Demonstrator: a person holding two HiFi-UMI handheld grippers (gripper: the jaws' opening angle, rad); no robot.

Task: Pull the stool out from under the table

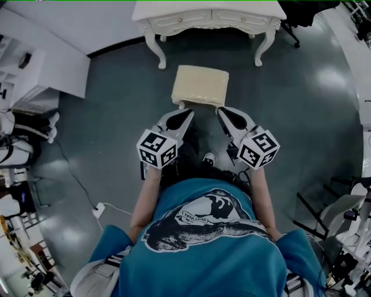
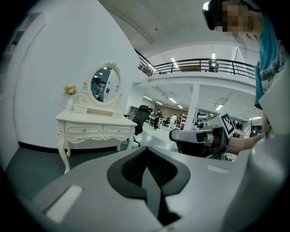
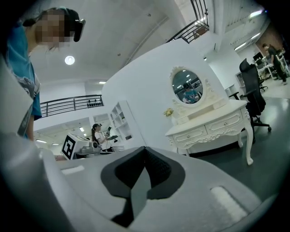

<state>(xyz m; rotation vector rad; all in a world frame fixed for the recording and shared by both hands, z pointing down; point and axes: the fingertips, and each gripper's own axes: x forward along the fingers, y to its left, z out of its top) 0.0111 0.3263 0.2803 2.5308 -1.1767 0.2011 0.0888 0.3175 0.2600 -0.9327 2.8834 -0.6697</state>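
1. Directly below the head camera, a person in a teal shirt (image 1: 203, 255) stands on a dark grey floor (image 1: 104, 133), holding a gripper in each hand
2. Ahead of the person, the stool (image 1: 200, 85), with a cream cushioned top, stands on the floor fully out from under the surface (image 1: 208, 17), a white piece with drawers and curved legs; a strip of bare floor lies between the two
3. The left gripper (image 1: 186, 113) has its jaws pressed together with nothing between them; its tip shows near the stool's near edge, at the left
4. The right gripper (image 1: 223, 111) is likewise closed and empty, its tip near the same edge, at the right; the two grippers angle in toward each other
5. Both gripper views look level across the room: each shows the surface carrying an oval mirror (image 2: 105, 85), with the other gripper off to the side; the stool is out of sight in both
6. A white cable (image 1: 75, 174) trails over the floor to the person's left
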